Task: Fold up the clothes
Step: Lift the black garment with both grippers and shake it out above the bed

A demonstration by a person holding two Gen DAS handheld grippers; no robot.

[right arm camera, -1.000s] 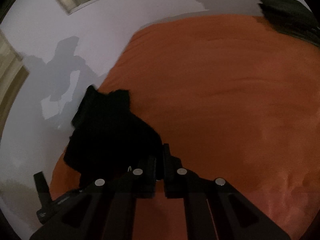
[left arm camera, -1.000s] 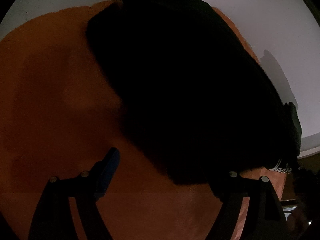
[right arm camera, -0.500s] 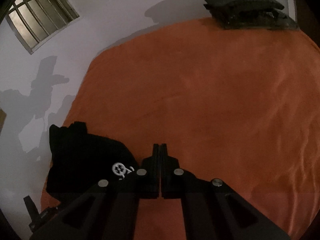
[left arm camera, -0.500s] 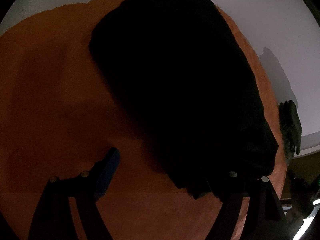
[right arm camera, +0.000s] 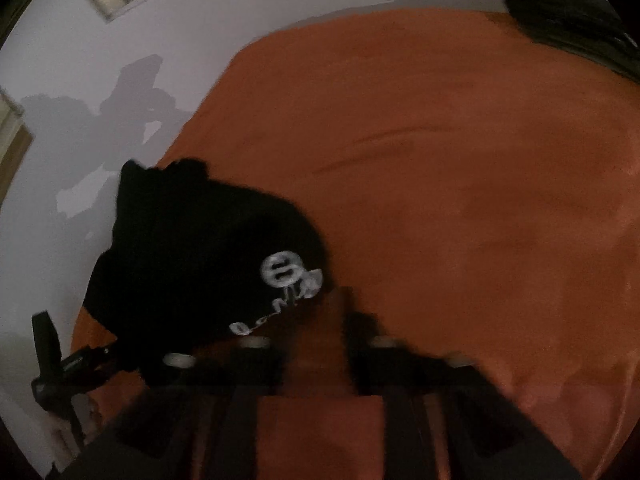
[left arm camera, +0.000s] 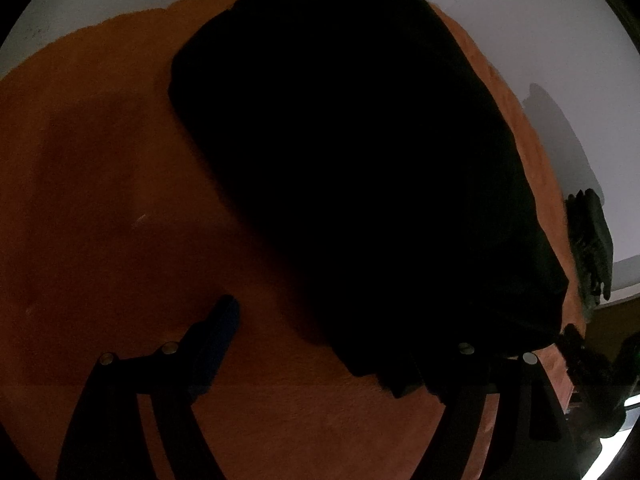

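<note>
My right gripper (right arm camera: 316, 344) jaws just opening, nothing between. My left gripper (left arm camera: 340, 344) spread, empty. Black garment (left arm camera: 360, 168) folded, lies at orange blanket (left arm camera: 100, 200) edge. Soft, limp, light; likely sags. Best pinch at hem corner near white logo (right arm camera: 286, 270).

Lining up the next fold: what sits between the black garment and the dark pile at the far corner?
Only bare orange cover separates the black garment from the dark pile, per the right wrist view.

One black garment (right arm camera: 200, 264), one dark folded pile (right arm camera: 560, 12), one orange cover (right arm camera: 440, 200), two grippers.
</note>
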